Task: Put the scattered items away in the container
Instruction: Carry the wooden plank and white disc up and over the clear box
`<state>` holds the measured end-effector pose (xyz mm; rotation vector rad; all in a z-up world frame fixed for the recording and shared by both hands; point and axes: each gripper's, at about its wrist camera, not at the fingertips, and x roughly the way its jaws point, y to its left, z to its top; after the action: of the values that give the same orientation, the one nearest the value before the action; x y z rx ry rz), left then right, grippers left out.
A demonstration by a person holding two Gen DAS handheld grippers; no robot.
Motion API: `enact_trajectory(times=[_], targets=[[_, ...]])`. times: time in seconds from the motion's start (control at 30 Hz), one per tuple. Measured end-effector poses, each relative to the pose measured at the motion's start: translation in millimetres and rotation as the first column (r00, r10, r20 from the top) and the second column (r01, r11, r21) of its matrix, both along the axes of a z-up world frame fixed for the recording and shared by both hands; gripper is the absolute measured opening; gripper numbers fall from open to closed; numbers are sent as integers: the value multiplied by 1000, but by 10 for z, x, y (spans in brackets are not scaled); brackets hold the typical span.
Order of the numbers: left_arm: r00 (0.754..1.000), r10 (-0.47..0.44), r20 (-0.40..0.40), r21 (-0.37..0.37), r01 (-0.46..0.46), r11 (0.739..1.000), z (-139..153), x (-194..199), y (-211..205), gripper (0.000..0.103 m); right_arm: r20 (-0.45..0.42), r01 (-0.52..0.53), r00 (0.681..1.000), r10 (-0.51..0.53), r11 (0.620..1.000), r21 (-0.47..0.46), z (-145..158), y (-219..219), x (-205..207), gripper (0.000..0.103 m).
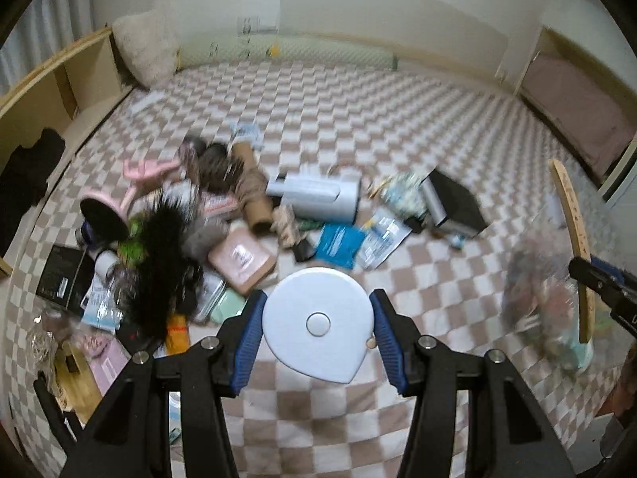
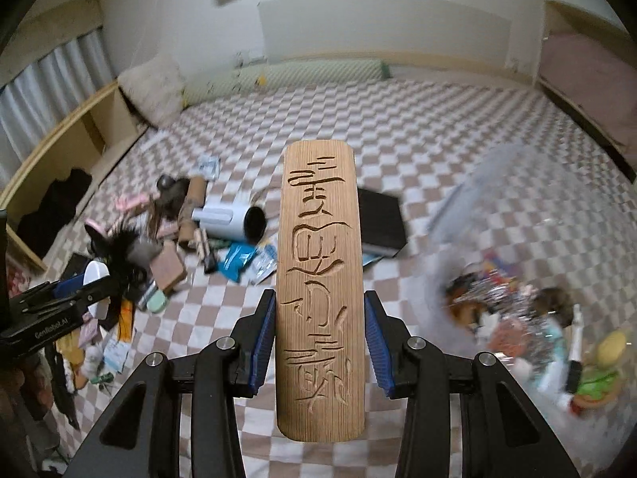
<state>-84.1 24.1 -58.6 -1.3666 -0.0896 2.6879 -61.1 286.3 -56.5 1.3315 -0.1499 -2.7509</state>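
Left wrist view. Left tool (image 1: 317,328): clenched on a white teardrop-shaped case (image 1: 318,324) with a round centre button, blue pads pressed to both flanks, item lifted clear of the checked bedcover (image 1: 398,119). Tool points steeply down toward the bed. Beyond it, middle and left: the unsorted heap (image 1: 191,231), comprising a pale cylinder appliance (image 1: 314,197), cardboard tubes, a black feathery piece, a pink box, blue sachets and a black box. Far right: a clear container (image 1: 545,302), blurred, already holding mixed small goods. Progress, judged: part done; the greater share remains on the bed.

Right wrist view. Right tool (image 2: 319,336): grasping a carved wooden plaque (image 2: 320,279) by its long edges, plaque upright along the tool's line, carved face to the camera, held above the bedcover. Tool angled downward. Container (image 2: 525,310): near right, just beside the plaque, blurred; contents include foil-wrapped pieces and a green-and-yellow figure. Heap lies left and farther off. The left tool shows at the left edge with its white case. Judged: two items in hand, neither yet deposited.
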Motion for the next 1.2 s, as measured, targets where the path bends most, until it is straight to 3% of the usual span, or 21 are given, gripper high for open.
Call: enact_trajectory(times=[0.1,0.33,0.6,0.7,0.8,1.07,1.2], targets=[[998,-26,-50,48,28,998,199,76,166,52,-35,34,999,-34,999,-4,196,200,88,43],[981,-129,-148,47,137,989,590,128,730,52,-113,108,988,-110,994,-22,593,676,276,43],[943,-231,-241,43,248,968,967,115,1483,52,-189,191,962,-197,980,-51,879,1244,481,43],[926,-268,-265,37,288,957,1037,111,1782,52,-242,236,938,-249,968,-83,883,1493,578,43],[913,-302,-273,45,326,944,1040,88,2039,52,-286,312,908,-307,950,-28,788,1700,649,43],[872,-384,-304,36,414,910,922,40,2679,52,-226,384,901,-370,923,21,454,2191,674,43],[858,-421,-295,37,450,892,802,7,2956,52,-195,414,893,-406,910,-1,345,2468,718,43]])
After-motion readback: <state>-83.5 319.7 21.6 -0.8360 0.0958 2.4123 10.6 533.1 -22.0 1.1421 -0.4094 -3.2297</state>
